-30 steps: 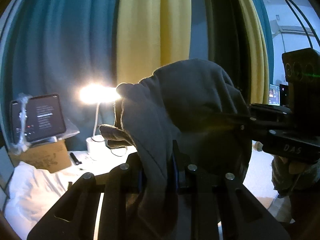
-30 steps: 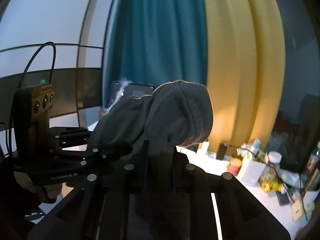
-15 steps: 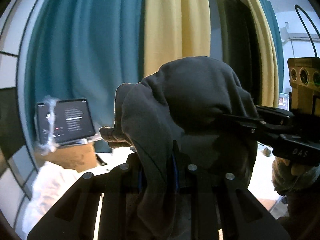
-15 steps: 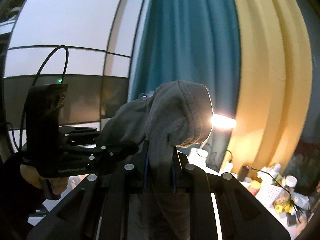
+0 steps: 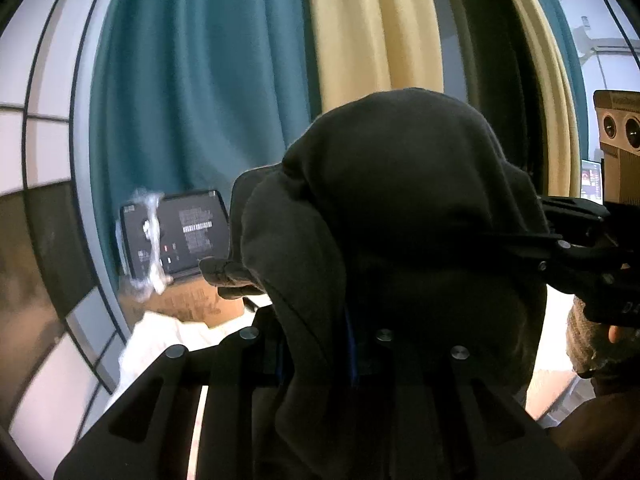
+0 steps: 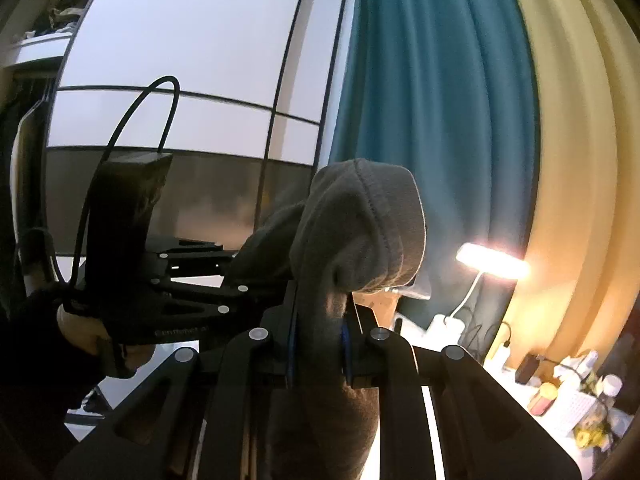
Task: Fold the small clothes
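Grey fleece, the garment [image 5: 400, 216] hung in the air between both grippers, left gripper [image 5: 316, 344] and right gripper [image 6: 318, 344] each clamped on bunched cloth. It looked soft, light and floppy; hemmed edges seemed the best hold.

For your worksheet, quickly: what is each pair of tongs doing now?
Left tongs: shut on the grey garment.
Right tongs: shut on the same garment.

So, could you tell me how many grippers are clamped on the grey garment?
2: the left gripper pinches the grey garment at one edge, the right gripper at the other.
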Tool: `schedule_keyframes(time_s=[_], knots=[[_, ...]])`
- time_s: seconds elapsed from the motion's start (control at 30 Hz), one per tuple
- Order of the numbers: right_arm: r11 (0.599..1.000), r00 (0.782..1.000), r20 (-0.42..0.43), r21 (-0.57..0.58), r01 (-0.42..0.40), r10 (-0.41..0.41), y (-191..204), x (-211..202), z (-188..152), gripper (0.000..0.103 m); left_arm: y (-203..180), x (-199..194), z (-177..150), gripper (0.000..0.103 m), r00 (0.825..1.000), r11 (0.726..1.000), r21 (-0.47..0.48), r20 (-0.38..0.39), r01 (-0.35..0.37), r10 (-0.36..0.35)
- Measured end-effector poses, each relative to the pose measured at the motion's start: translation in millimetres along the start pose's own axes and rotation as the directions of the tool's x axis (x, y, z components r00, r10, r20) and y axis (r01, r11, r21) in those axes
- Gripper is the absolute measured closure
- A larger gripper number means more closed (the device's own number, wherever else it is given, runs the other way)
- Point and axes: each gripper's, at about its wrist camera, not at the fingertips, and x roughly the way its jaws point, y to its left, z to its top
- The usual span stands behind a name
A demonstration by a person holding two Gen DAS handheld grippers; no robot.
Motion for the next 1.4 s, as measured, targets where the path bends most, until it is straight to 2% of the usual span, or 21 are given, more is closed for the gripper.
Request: schedule_keyframes(time_s=[0.13,0.27,0.63,1.0,1.4], knots=[[1.000,0.999,-0.043,0.025,0.005,-0.004,-0.8,11.7,-14.1,0.085,2.9,15.5,-15.6,0.083,0.999,1.000,-0.015,-0.054,-0.006,0.006],[0.999,0.994,-0.101,0.018,0.044,-0.042,-2.8,26.6,-33.7,0.085,5.9,36.5,-27.6,0.083,0.995,1.000,-0.029,-0.103,0.002,-0.005],[0.990,0.977,-0.179,0.062,0.127,-0.114,-38.6,54.8,-67.4,0.085,-7.4,82.0,-32.5,0.083,0.985,1.000,0.010,-0.170,0.010,-0.008],[0.981,0.962,-0.245,0.122,0.152,-0.118,-80.1,88.6,-91.3,0.085,0.9,132.7,-41.0,0.083,0.971,1.000,-0.005,-0.236,0.025,-0.026],[0.974,0.940,-0.327,0.161,0.161,-0.102,-118.2,134.3,-126.3,0.085,13.7,183.1,-63.9,0.083,0.942,0.999,-0.023,-0.334,0.038,-0.044]])
